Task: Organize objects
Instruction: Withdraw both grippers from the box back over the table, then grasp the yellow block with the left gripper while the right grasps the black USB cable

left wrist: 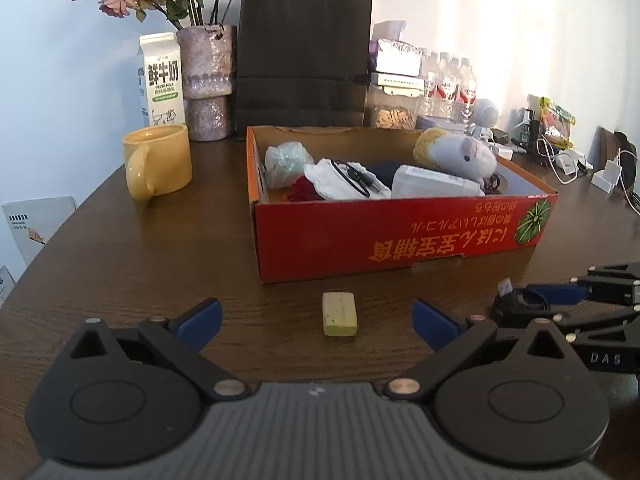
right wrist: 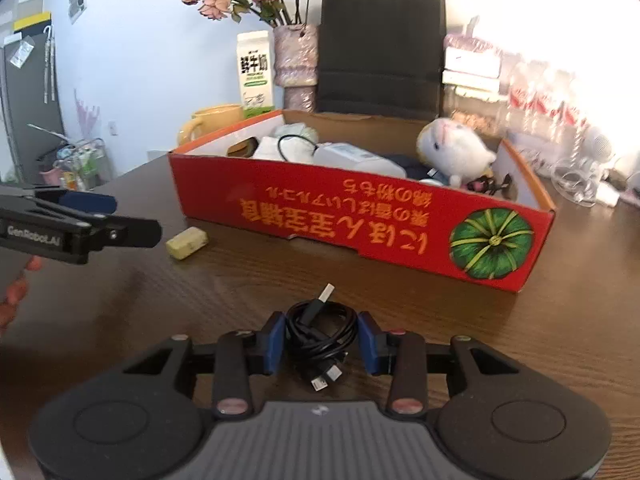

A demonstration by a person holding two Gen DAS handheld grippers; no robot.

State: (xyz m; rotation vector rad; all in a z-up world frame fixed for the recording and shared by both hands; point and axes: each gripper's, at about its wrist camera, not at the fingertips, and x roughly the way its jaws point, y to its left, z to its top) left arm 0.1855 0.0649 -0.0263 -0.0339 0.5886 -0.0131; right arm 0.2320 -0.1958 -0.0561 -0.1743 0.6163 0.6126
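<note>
— Right now, where do your jaws stand?
— Your right gripper (right wrist: 321, 344) has closed on the coiled cable (right wrist: 320, 334). Your left gripper (left wrist: 317, 320) gapes; the yellow block (left wrist: 339, 314) lies lengthwise ahead, red box (left wrist: 400, 232) beyond on the desk (left wrist: 160, 264).

box (left wrist: 400, 236) mid-frame on table (left wrist: 140, 272) | plush toy (left wrist: 460, 152) in box, upper right | mug (left wrist: 158, 162) left of box | milk carton (left wrist: 160, 80) behind mug | eraser (left wrist: 339, 314) before box, lower centre | coiled cable (right wrist: 320, 336) lower centre of right view, between 2 pads (right wrist: 276, 340)
</note>
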